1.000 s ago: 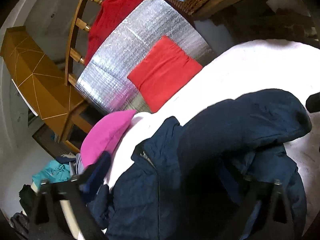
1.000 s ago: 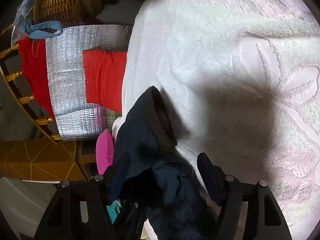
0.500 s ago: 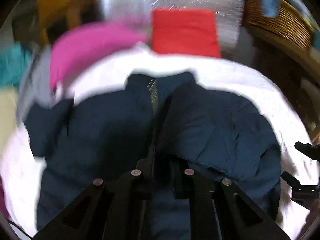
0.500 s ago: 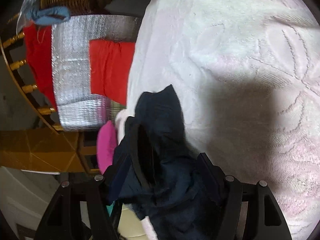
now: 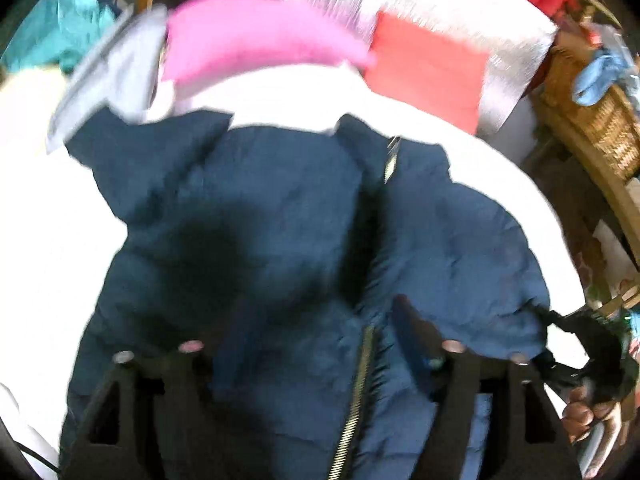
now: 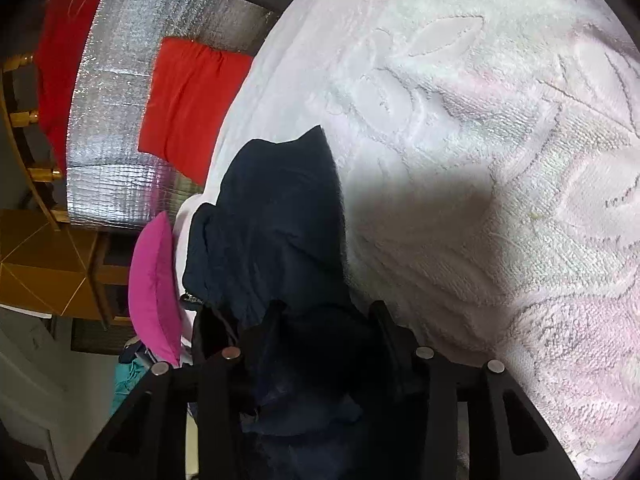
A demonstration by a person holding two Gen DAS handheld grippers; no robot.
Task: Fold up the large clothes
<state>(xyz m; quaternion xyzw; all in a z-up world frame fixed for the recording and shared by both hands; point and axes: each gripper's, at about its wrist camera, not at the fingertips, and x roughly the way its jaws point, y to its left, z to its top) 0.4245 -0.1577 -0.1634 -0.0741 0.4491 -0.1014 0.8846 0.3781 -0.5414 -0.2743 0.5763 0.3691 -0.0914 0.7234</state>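
A navy padded jacket (image 5: 280,240) lies front-up on the white textured blanket (image 5: 52,248), its zipper (image 5: 356,392) running down the middle. My left gripper (image 5: 320,340) hovers over the lower front, its jaws opening wide, with nothing pinched between them. At the right edge of the left wrist view, a hand holds my right gripper (image 5: 576,336) at the jacket's side. In the right wrist view my right gripper (image 6: 296,336) is closing, and a bunched fold of the jacket (image 6: 276,208) fills the gap between its fingers (image 6: 384,328) on the blanket (image 6: 480,160).
A pink cushion (image 5: 256,40) and a grey garment (image 5: 112,76) sit at the blanket's far edge. A red cushion (image 5: 432,76) rests on a silver foil mat (image 6: 120,120). Teal clothes (image 5: 60,32) lie far left. A wicker basket (image 5: 592,120) stands right, a wooden chair (image 6: 24,120) beyond.
My left gripper swung and rolled across the jacket, shut near the zipper, then spread wide again. My right gripper's jaws narrowed onto the bunched navy fabric.
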